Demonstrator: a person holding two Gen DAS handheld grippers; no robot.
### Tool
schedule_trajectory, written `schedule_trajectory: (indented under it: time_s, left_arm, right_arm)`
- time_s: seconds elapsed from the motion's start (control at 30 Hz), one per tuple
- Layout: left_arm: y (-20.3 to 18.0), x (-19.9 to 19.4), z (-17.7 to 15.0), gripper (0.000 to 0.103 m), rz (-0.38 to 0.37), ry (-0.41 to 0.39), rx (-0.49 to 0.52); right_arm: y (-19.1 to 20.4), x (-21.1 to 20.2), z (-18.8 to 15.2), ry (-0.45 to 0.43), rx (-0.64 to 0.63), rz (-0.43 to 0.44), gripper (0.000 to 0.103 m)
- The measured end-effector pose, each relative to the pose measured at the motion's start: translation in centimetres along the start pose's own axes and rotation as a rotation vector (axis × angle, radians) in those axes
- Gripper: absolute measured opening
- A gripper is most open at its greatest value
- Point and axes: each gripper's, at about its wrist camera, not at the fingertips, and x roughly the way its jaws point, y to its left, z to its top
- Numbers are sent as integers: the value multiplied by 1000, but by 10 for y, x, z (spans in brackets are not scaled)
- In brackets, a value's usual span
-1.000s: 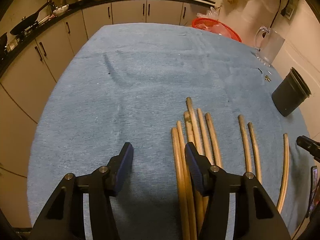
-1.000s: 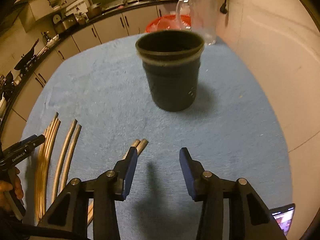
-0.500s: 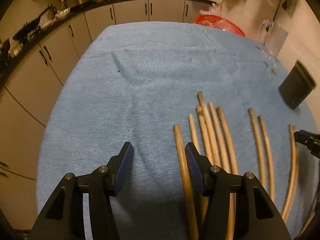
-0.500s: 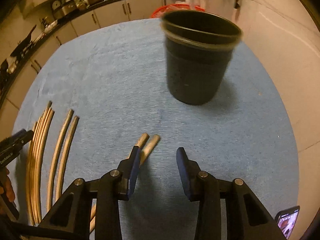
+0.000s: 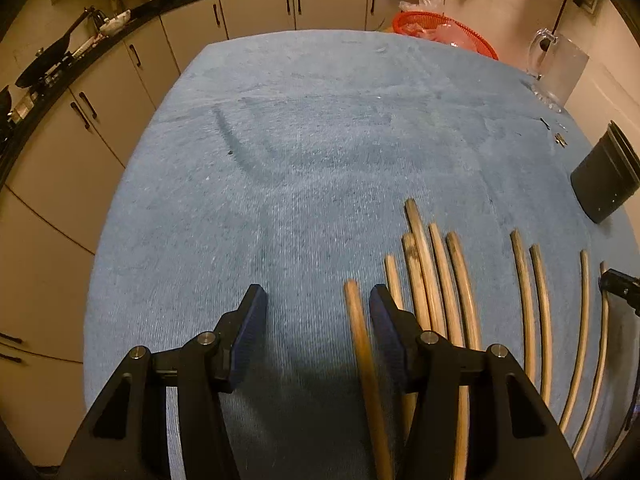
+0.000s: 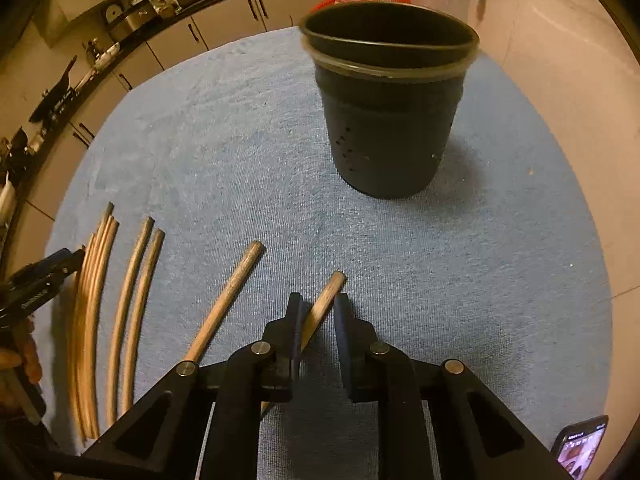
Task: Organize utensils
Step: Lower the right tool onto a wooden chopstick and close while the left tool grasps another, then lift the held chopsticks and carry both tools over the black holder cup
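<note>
Several wooden chopsticks (image 5: 436, 276) lie on the blue cloth (image 5: 320, 152). My left gripper (image 5: 316, 320) is open just above the cloth, with one chopstick (image 5: 360, 344) lying inside its right finger. In the right wrist view my right gripper (image 6: 318, 322) has nearly closed around a chopstick (image 6: 326, 300) whose tip points toward the black cup (image 6: 390, 120). A second chopstick (image 6: 228, 300) lies just left of it. The rest of the chopsticks (image 6: 116, 300) lie further left. The cup also shows in the left wrist view (image 5: 604, 176) at the right edge.
A red basket (image 5: 444, 32) and a clear glass pitcher (image 5: 556, 64) stand at the far right of the table. A phone (image 6: 580, 446) lies at the near right corner. Kitchen cabinets (image 5: 100, 92) run behind and to the left of the table.
My right gripper has narrowed its jaws around one chopstick, which has swung apart from its neighbour. My left gripper has shifted so one chopstick now lies between its fingers.
</note>
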Motion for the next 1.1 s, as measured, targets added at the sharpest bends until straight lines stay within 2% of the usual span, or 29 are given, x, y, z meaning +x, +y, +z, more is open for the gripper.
schedule_trajectory:
  time_s: [0.13,0.27,0.53,0.57,0.6,0.8,1.1]
  left_arm:
    - [-5,3,8,30,-2,15,28]
    - [-4,6,15,29,-15,31,25]
    - [-6,10,24,27,-2,49,27]
    - [-6,10,24,15,-6,47,22]
    - [-4,10,25,7,-11,44,8]
    - [13,7,23,5,-123,35,-89]
    - [9,-51,30,5,-177,-112,-86]
  right_arm:
    - [4,1,4,8,-13,-26,16]
    - [19,10,12,11,-33,-78,15]
    - [30,18,20,8,-47,-125,15]
    - [30,17,20,5,-50,-128,14]
    - [31,18,20,1,-51,-127,13]
    - [28,5,20,-32,-37,-53,7]
    - [41,-45,19,-155,-95,70,7]
